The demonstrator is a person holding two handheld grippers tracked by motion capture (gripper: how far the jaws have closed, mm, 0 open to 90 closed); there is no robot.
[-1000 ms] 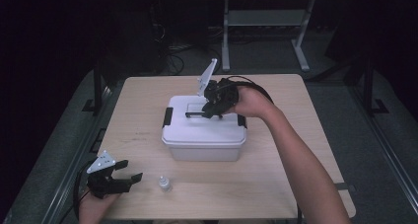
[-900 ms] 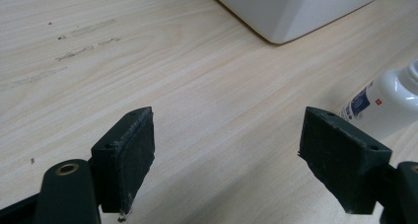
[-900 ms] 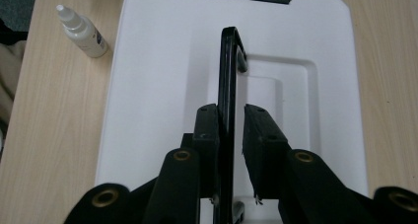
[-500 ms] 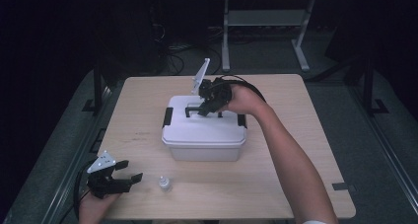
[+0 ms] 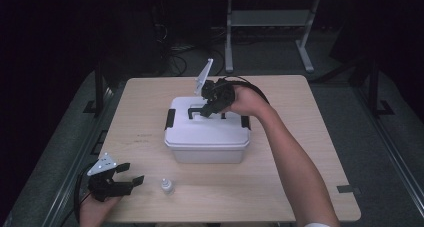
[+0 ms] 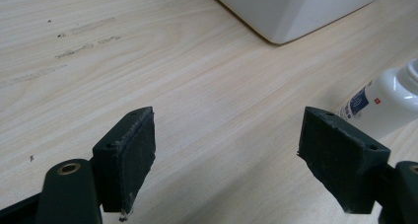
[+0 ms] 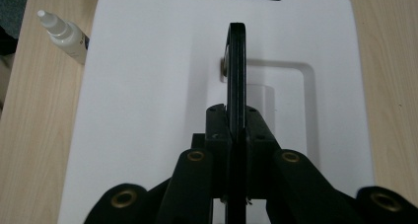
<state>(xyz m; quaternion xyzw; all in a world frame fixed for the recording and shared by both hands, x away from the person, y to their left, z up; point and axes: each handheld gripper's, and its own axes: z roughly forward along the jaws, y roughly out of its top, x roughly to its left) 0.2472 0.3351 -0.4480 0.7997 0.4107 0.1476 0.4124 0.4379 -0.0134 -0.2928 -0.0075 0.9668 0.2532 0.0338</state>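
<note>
The right claw (image 7: 236, 130) now pinches the black carrying handle (image 7: 236, 71) atop the white lidded plastic box (image 5: 207, 134), which sits unlifted on the counter (image 5: 300, 112), while the left claw (image 5: 131, 179), spread, idles well in front of that box.

Matt white plastic box (image 5: 207, 137), wood-grain table (image 5: 300, 112)

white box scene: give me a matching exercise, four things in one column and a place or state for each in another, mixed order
Things:
1. black handle
2. small white bottle
3. left gripper
4. white box

Places or states:
A. open, with nothing between its pads, at the near left corner of the table
B. raised on edge and clamped by the right gripper
C. lid on, at the middle of the table
D. on the table between the left gripper and the box's near side

Pairs: 1-B, 2-D, 3-A, 4-C
</note>
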